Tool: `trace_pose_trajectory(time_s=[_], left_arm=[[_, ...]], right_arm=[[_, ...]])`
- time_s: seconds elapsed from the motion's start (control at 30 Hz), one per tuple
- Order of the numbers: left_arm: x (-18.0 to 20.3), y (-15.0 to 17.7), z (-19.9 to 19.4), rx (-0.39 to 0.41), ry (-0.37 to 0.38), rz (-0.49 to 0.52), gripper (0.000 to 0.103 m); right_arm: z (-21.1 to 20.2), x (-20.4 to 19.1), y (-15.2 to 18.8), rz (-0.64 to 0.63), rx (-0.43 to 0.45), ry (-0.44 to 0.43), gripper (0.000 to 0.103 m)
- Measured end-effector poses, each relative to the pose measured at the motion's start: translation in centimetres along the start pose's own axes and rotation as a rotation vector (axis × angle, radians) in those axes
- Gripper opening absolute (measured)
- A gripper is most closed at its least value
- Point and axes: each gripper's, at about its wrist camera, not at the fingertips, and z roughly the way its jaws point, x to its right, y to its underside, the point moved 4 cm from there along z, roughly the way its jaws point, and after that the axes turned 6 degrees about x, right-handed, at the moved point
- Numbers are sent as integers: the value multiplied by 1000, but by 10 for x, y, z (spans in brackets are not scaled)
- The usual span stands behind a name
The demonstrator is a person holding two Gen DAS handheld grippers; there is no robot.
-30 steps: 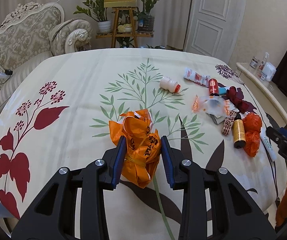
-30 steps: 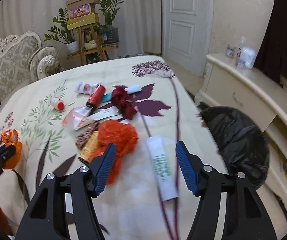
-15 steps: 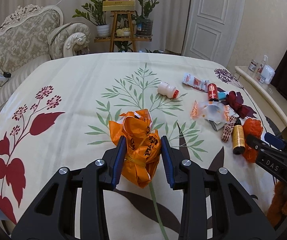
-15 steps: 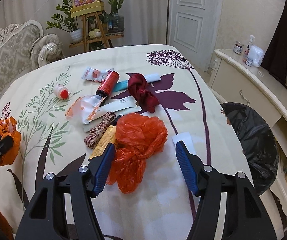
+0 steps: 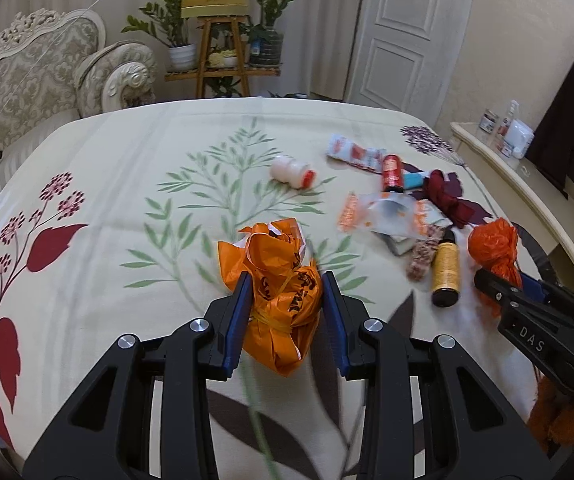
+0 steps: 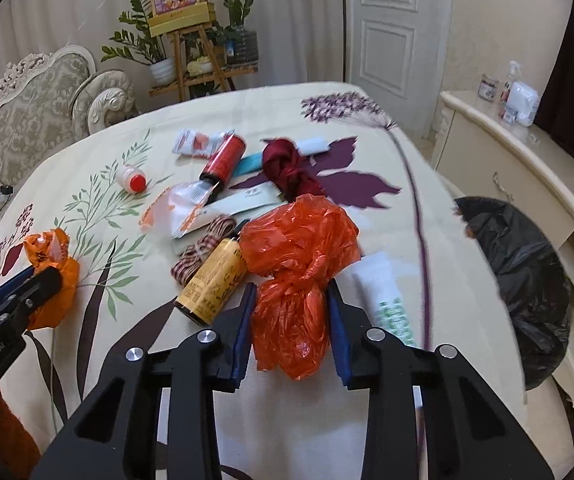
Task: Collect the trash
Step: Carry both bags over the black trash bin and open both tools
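The left gripper (image 5: 287, 312) was clamped on 1 knotted orange plastic bag (image 5: 275, 276), both blue pads pressed into its sides, on the floral tablecloth (image 5: 127, 184). The right gripper (image 6: 291, 320) had just been closing, and its pads pressed on 1 crumpled red-orange plastic bag (image 6: 299, 256) lying at the near edge of the trash pile.

Items immediately around the red-orange bag:
- 1 yellow-labelled dark bottle (image 6: 213, 284) lay on its side, touching the bag's left flank and just beside the right gripper's left finger.
- 1 white tube with green print (image 6: 387, 300) lay just beside the right finger, partly hidden behind it.
- 1 coil of checked ribbon (image 6: 203, 248) lay against the yellow bottle's far side.

Items farther back in the pile:
- 1 red can (image 6: 223, 160) lay on its side.
- 1 dark red cloth bundle (image 6: 287, 168) lay to the right of the can.
- 1 small white bottle with a red cap (image 6: 131, 178) lay apart to the left.
- 1 clear wrapper with orange print (image 6: 175, 208) lay in front of the can.
- 1 red-and-white packet (image 6: 195, 144) lay at the far edge.

1 bin lined with a black bag (image 6: 519, 280) stood off the table's right edge, beside a cream cabinet (image 6: 507, 160). Nothing lay between the 2 grippers on the cloth. 1 armchair (image 5: 27, 80) and 1 wooden plant stand (image 5: 219, 52) stood beyond the table.
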Motion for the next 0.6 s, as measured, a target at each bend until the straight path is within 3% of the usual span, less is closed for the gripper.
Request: trace_pose_trajectory(time_s=[0.2,0.6], left_arm=[[39,-6,-4,35,62,37,34],[147,-21,9,65,220,151,34]], right_arm=[[-22,32,-6,19,66,53,34],[-48,138,-8,136,139,211,34]])
